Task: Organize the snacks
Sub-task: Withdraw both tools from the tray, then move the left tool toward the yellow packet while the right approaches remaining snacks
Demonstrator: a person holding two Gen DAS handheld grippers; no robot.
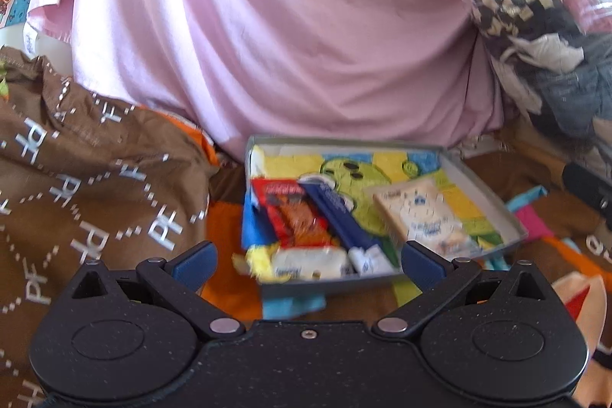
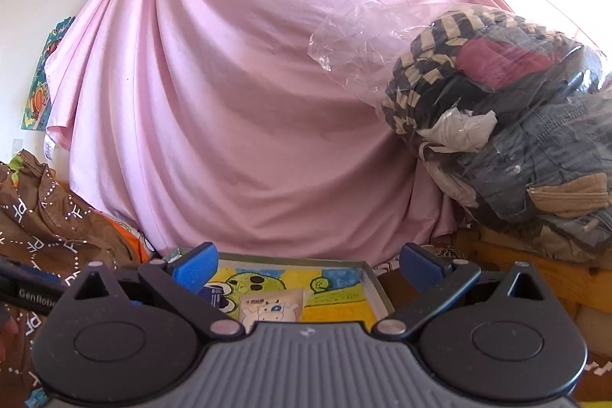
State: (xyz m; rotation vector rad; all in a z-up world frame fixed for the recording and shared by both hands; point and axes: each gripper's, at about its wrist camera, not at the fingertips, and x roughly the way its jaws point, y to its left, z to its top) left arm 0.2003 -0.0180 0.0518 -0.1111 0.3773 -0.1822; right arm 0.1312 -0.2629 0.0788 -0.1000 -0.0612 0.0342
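Observation:
A grey tray [image 1: 493, 194] with a cartoon-print liner lies on the bed. In it lie a red snack packet [image 1: 294, 213], a dark blue packet [image 1: 336, 217], a beige biscuit packet [image 1: 420, 217] and a white packet [image 1: 306, 262] at the near rim. My left gripper [image 1: 309, 260] hovers open just before the tray's near edge, nothing between its fingers. In the right wrist view the same tray [image 2: 376, 283] shows the beige packet [image 2: 273, 304] and the blue packet [image 2: 214, 295]. My right gripper [image 2: 308, 268] is open above the tray's near side, empty.
A pink sheet [image 2: 237, 109] hangs behind the tray. Brown patterned cloth [image 1: 84, 159] is bunched at the left. A clear plastic bag of folded clothes [image 2: 508, 125] stands at the right. The left gripper's body [image 2: 26, 289] shows at the left edge of the right wrist view.

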